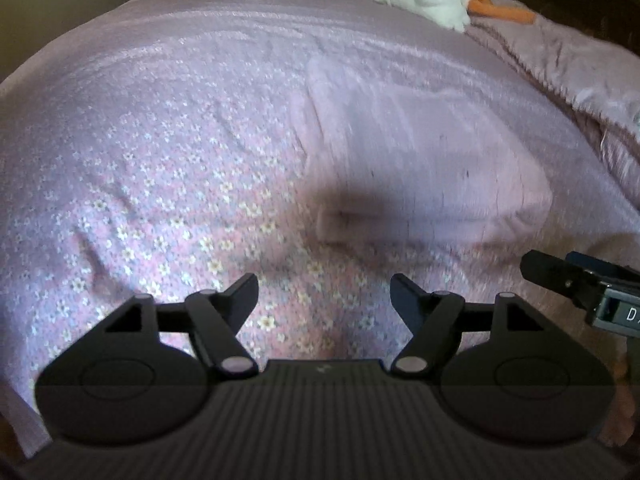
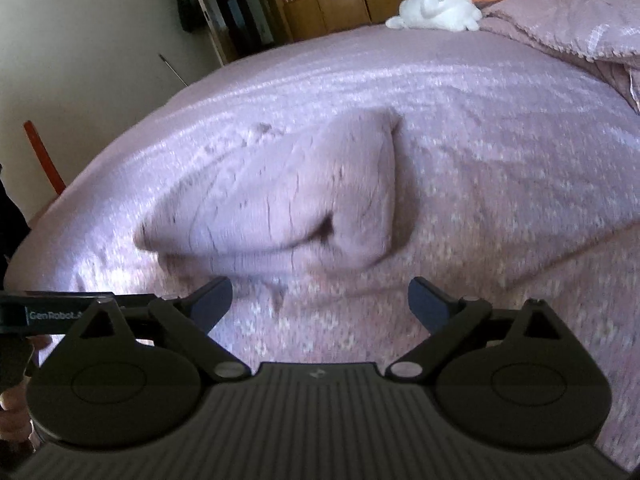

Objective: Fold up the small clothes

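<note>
Status: we have one pink garment (image 1: pixel 432 168) lying on the bed (image 1: pixel 160 128), right of centre in the left wrist view and just ahead of both grippers. It reads as already folded at least once: a compact, roughly rectangular bundle with a doubled near edge. In the right wrist view (image 2: pixel 288 208) the right end stands up as a raised, pointed flap with a dark gap under it, so the stack is not lying flat; we judge it needs one more tuck or a press-down before we call it done. Both views are motion-blurred over the cloth, so we cannot count layers. Left gripper (image 1: pixel 324 292): fingers spread wide, nothing between them, hovering over the floral bedspread short of the bundle. Right gripper (image 2: pixel 320 300): same, fingers wide apart and empty, the garment's near edge just beyond the tips. The right gripper also shows at the right edge of the left view, near the bundle's corner. Neither touches the cloth as far as we can tell. Remaining work: a white item (image 1: pixel 424 0) and an orange item (image 1: pixel 500 6) lie bunched together at the far edge of the bed, well apart from us, apparently unfolded. So we estimate the first piece nearly finished and at least two to go.
</note>
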Tool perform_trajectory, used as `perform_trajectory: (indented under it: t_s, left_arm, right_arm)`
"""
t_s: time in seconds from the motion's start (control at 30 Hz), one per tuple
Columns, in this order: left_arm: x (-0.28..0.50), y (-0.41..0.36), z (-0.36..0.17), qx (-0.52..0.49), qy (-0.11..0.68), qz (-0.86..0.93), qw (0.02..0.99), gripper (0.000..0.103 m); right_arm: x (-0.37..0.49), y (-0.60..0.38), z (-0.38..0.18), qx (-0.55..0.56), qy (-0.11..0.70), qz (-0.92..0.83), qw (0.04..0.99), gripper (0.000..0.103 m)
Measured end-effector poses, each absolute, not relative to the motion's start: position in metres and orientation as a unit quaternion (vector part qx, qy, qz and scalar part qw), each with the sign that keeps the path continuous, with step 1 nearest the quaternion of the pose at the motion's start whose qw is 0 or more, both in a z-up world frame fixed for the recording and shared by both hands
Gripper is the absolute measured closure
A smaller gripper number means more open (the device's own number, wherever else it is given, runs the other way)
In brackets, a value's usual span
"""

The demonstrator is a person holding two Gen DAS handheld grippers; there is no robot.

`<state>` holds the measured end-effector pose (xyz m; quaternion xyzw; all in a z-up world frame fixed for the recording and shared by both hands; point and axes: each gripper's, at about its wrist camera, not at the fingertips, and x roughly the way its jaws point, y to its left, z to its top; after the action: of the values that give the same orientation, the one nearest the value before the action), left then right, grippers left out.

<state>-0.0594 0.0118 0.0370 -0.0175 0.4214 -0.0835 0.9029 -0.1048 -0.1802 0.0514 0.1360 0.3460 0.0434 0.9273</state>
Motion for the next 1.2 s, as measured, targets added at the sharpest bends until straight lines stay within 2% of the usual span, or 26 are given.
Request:
perform_trajectory:
  t_s: [0.47,1.2]
  left_arm:
    - [-0.065,-0.008,0.000,0.004,0.463,-0.034,0.886,0.029]
    - [-0.071,-0.023,0.002,0.042,0.453,-0.026,0.890,0.029]
  right_arm:
    - [-0.110,-0.161,0.020,0.080,0.381,-0.001,0.921,0.005]
    - [-0.108,-0.160,0.015,0.074,0.388,0.001,0.919,0.001]
